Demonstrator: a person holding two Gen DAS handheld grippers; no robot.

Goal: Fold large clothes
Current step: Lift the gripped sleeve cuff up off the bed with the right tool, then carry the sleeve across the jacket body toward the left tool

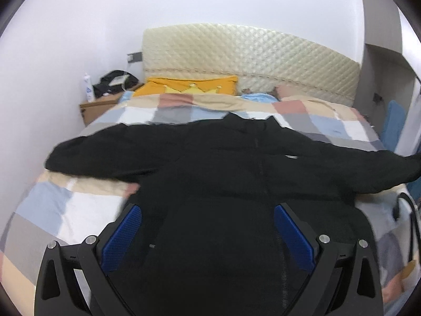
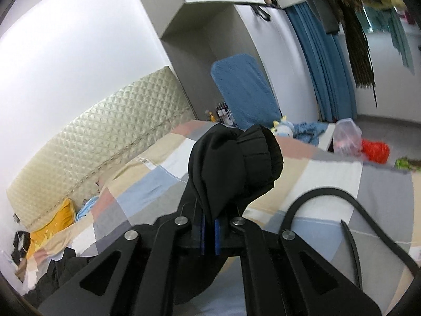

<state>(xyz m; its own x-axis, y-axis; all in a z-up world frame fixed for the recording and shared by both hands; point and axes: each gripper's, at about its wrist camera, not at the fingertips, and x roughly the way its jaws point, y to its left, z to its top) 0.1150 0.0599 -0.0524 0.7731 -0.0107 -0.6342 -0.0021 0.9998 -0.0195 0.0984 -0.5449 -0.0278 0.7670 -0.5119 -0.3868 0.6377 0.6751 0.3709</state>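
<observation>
A large black zip jacket (image 1: 236, 168) lies spread front-up on the checked bedspread (image 1: 58, 205), both sleeves stretched out sideways. My left gripper (image 1: 208, 226) is open, its blue pads (image 1: 123, 234) wide apart over the jacket's lower body, holding nothing. In the right wrist view my right gripper (image 2: 209, 233) is shut on the cuff end of a black jacket sleeve (image 2: 236, 163), which bunches up above the jaws over the bed.
A quilted cream headboard (image 1: 250, 60) and an orange pillow (image 1: 192, 85) are at the far end. A wooden nightstand (image 1: 97, 108) with a bottle stands far left. A blue padded board (image 2: 244, 92), blue curtains (image 2: 321, 60) and a black bag strap (image 2: 342, 210) are on the right.
</observation>
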